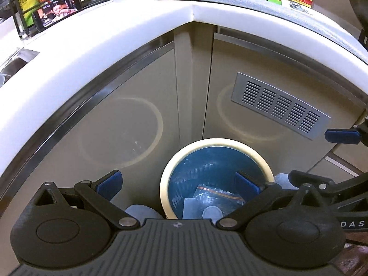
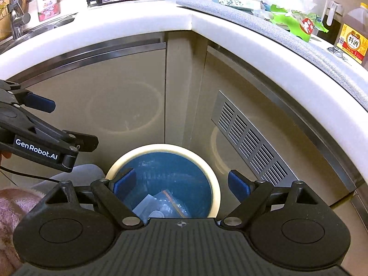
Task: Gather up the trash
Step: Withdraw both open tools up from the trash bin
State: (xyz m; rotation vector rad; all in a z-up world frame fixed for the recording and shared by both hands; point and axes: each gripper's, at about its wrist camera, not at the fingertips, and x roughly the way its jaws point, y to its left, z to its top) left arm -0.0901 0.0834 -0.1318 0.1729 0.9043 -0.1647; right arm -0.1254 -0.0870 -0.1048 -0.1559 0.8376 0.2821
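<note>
- both grippers hang over the bin (image 1: 164,184), placed for dropping.
- left gripper (image 1: 181,181): jaws spread wide, nothing held.
- right gripper (image 2: 181,184): likewise wide and empty.
- trash (image 2: 161,204), a clear bag, lies inside the bin.
- more wrappers (image 2: 296,20) sit above the bin on the counter.

The left gripper (image 1: 178,184) points downward with its blue-padded fingers (image 1: 108,184) spread wide and nothing between them. The right gripper (image 2: 181,184) is tilted down the same way, its fingers (image 2: 239,185) equally far apart and bare. The two tools are held side by side, close together, each showing at the edge of the other's view.
</note>
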